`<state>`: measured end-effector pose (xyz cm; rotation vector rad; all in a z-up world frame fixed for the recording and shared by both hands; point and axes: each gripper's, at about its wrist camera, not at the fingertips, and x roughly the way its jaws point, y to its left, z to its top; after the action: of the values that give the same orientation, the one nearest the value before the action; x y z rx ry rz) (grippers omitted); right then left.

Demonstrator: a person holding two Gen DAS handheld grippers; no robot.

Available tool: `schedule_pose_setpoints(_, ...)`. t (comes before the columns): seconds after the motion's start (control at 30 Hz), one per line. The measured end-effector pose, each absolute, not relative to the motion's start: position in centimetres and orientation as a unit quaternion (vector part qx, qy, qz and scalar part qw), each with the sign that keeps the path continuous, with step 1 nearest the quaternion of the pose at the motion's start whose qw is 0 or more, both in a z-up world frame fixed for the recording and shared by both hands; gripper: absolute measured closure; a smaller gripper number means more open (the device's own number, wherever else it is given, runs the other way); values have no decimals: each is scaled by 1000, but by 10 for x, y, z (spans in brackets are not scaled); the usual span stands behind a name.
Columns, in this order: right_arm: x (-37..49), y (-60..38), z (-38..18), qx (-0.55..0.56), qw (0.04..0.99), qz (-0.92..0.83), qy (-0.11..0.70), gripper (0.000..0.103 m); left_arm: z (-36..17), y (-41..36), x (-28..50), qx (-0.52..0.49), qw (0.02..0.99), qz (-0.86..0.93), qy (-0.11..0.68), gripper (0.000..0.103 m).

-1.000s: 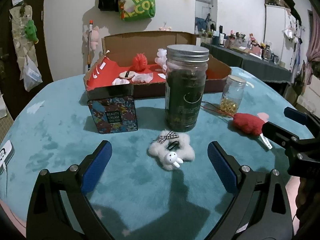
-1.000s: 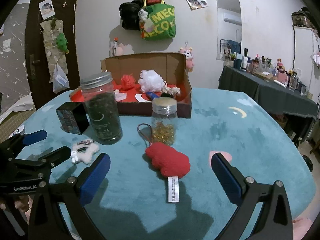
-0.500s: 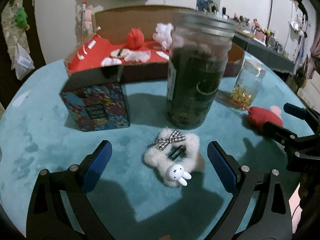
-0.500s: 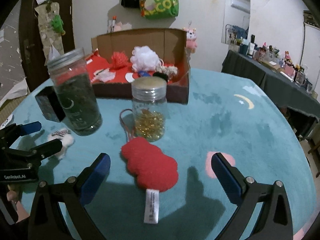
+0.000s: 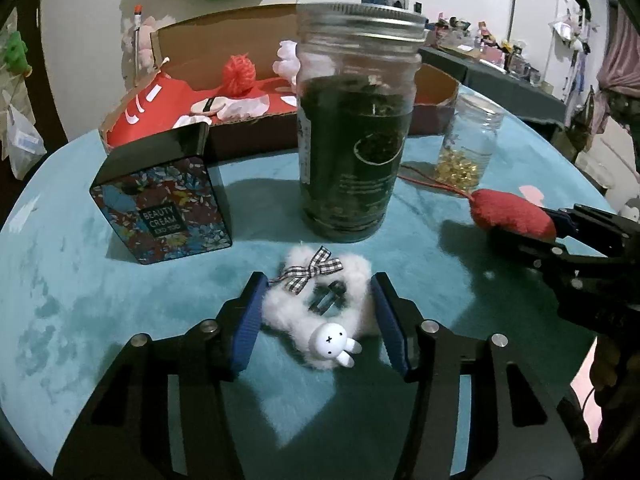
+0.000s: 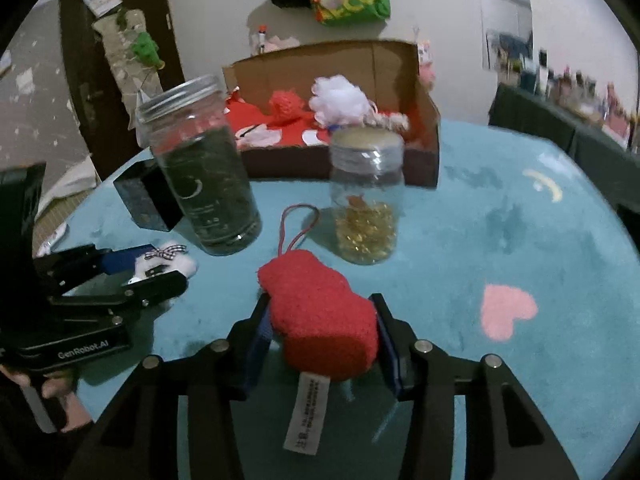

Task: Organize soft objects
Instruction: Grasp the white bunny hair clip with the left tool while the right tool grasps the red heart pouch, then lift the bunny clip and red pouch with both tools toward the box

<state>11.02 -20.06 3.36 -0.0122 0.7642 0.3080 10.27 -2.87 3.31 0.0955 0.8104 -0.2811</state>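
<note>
A white fluffy scrunchie [image 5: 312,308] with a checked bow and a small rabbit figure lies on the teal tablecloth [image 5: 100,320]. My left gripper [image 5: 320,312] straddles it with jaws closing, and both blue pads touch the fluff. In the right wrist view a red plush toy [image 6: 312,292] with a white label and a red loop sits between the pads of my right gripper [image 6: 320,312]. Its jaws are closing and press on the plush's sides. Each gripper also shows in the other view: the left gripper [image 6: 152,268] and the right gripper [image 5: 528,226].
A tall jar of dark contents [image 5: 356,140] stands just beyond the scrunchie, with a patterned tin [image 5: 168,208] to its left. A small jar of golden bits [image 6: 366,208] stands behind the plush. Farther back, an open cardboard box [image 6: 320,60] holds soft items.
Both grippers came forward and down over their objects. Their jaws went from wide open to closed in on the scrunchie and the red plush.
</note>
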Motion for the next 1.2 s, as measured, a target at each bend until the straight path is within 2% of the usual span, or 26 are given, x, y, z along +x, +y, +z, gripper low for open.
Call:
schedule_pose_setpoints(0.77,108,-191,37,0,915,160,370,53,43,-24,99,47,910,-144,385,53)
schedule_pose_setpoints(1.2,99,-205,63,13,929,148,338,53,75,-11,84,47,926,-135,349,53)
